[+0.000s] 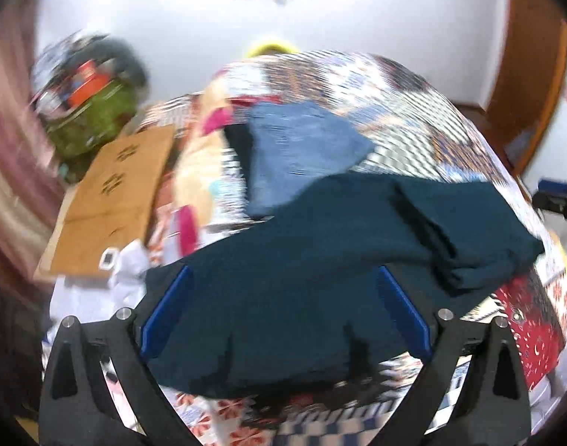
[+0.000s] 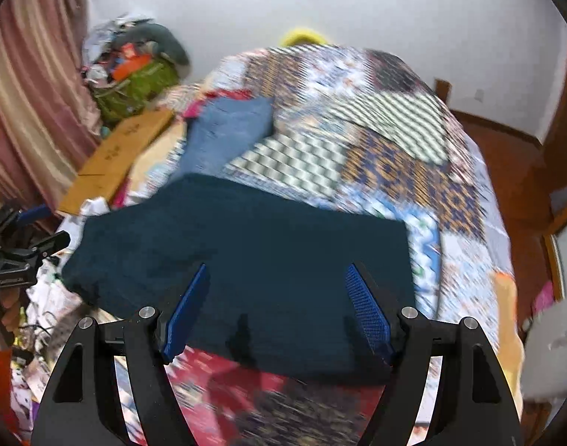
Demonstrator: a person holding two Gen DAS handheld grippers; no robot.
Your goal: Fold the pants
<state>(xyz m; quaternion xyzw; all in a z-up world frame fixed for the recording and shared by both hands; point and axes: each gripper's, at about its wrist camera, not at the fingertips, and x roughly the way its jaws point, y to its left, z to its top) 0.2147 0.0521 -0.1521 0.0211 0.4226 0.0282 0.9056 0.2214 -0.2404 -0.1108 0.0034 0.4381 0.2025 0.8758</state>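
Dark teal pants (image 1: 320, 245) lie spread on a patchwork bedspread (image 1: 413, 119), with a folded-over part at the right end (image 1: 469, 230). My left gripper (image 1: 285, 278) is open and empty, hovering over the pants' near edge. In the right wrist view the same pants (image 2: 264, 245) lie flat across the bedspread (image 2: 395, 148). My right gripper (image 2: 277, 278) is open and empty above their near edge. Both views are motion-blurred.
Folded blue jeans (image 1: 302, 148) lie beyond the teal pants; they also show in the right wrist view (image 2: 227, 130). A flat cardboard box (image 1: 112, 200) and a green bag (image 1: 90, 119) sit at the left. Pink curtains (image 2: 26, 93) hang left; wooden floor (image 2: 506, 156) lies right.
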